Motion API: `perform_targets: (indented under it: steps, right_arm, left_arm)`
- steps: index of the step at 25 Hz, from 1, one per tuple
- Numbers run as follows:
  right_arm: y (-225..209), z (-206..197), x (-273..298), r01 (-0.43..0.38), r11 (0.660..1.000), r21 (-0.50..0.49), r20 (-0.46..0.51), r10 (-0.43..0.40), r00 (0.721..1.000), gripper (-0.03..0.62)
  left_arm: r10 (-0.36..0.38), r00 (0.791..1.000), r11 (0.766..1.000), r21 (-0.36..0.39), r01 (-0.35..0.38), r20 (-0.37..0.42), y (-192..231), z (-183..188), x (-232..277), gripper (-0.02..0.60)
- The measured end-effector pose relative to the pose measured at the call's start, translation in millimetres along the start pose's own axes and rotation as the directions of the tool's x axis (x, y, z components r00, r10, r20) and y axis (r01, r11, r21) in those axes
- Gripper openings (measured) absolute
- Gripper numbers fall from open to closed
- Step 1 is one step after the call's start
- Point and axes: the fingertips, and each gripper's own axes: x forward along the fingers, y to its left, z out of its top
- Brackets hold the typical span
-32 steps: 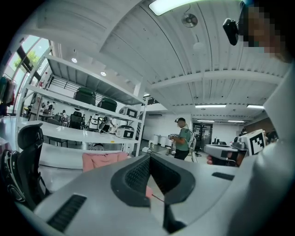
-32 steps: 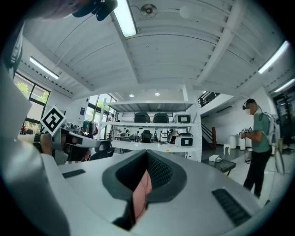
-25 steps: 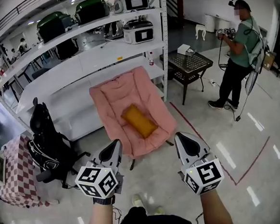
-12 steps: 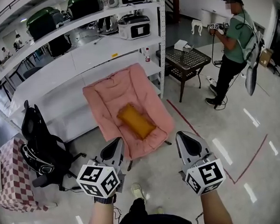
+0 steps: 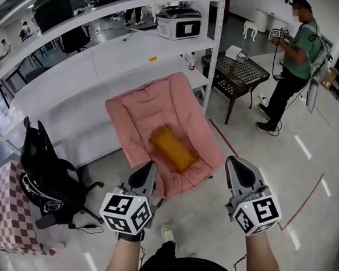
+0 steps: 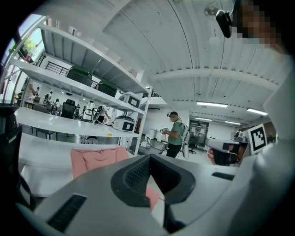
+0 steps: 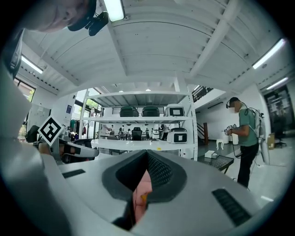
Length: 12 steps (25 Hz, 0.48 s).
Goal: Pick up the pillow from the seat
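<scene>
The left gripper (image 5: 147, 170) and right gripper (image 5: 236, 165) hung low in the frame, jaws pressed together and empty. The mustard-yellow pillow (image 5: 172, 148) lay mid-frame on the pink chair (image 5: 144, 113).

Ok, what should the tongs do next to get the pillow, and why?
Probably reach forward toward the pillow: it lies untouched on the pink seat ahead, and the left tongs and right tongs are shut, empty and short of it.
</scene>
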Motion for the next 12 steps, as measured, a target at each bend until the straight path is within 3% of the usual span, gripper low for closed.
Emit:
perform_targets:
  steps: [7,12]
  right_arm:
    - [11.2,-8.1,80.0,0.015,1.000,0.005,-0.027,-0.014,1.000,0.003]
    - [16.7,-6.3,119.5,0.006,1.000,-0.021,-0.036,-0.007,0.999,0.003]
  left_arm:
    - [-0.022,0.999,1.000,-0.012,0.021,-0.029,70.4,6.4,45.3,0.003]
    - [-0.045,0.998,0.996,-0.073,0.041,-0.051,103.9,3.7,76.4,0.003]
